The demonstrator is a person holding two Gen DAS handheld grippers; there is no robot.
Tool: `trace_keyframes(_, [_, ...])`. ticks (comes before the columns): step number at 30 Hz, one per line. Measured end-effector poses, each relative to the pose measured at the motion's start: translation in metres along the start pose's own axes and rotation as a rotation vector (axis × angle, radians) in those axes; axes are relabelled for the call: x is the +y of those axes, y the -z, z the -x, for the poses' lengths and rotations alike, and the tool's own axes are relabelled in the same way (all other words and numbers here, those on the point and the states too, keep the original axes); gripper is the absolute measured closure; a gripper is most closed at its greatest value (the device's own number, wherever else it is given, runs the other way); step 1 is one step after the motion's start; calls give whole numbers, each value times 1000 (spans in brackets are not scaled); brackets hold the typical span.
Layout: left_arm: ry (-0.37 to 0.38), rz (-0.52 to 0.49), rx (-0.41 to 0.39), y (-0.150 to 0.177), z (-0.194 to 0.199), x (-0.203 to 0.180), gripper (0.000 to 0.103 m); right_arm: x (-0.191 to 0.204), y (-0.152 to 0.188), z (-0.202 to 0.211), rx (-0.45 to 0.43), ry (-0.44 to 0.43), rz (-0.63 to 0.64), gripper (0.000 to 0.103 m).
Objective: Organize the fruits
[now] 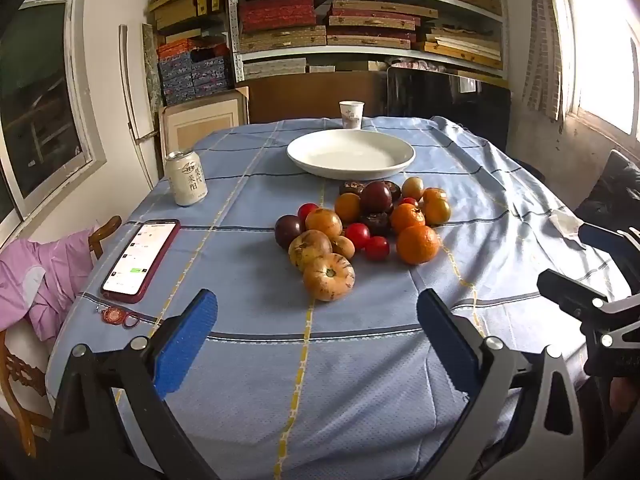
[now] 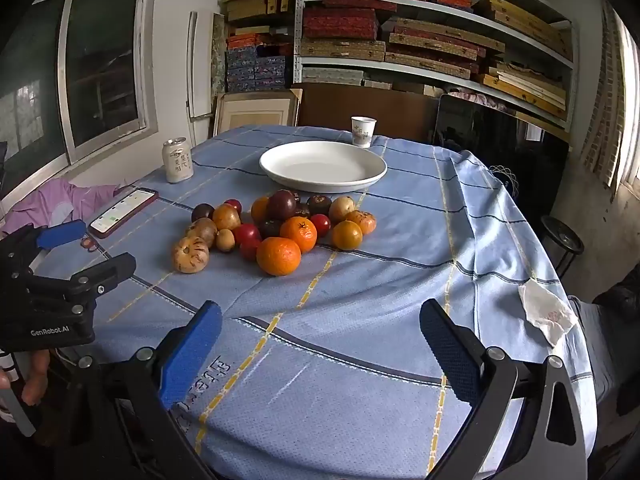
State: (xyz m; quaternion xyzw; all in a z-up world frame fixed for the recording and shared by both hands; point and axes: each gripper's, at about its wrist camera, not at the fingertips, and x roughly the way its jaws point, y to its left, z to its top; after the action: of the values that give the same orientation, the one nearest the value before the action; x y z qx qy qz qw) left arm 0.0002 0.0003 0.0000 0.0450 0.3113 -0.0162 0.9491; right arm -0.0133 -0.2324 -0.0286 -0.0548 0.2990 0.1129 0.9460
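Observation:
A pile of fruit (image 1: 360, 228) lies on the blue tablecloth: oranges, red tomatoes, dark purple fruits and striped yellow-brown ones; it also shows in the right wrist view (image 2: 276, 228). An empty white plate (image 1: 351, 153) (image 2: 322, 166) sits just behind the pile. My left gripper (image 1: 316, 320) is open and empty, above the cloth short of the nearest striped fruit (image 1: 329, 277). My right gripper (image 2: 320, 332) is open and empty, short of the front orange (image 2: 278, 256). Each gripper shows at the edge of the other's view.
A drink can (image 1: 186, 177) and a phone in a red case (image 1: 141, 260) lie left of the fruit. A paper cup (image 1: 351, 115) stands behind the plate. A crumpled tissue (image 2: 547, 314) lies at the table's right edge. A chair with pink cloth (image 1: 36, 276) stands at the left.

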Motion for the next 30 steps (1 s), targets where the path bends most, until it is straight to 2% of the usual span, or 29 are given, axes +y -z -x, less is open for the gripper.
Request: trace_keyframes(30, [5,9,27,3,-6,-3,5,-6,-1,1,12,-6,-22,3])
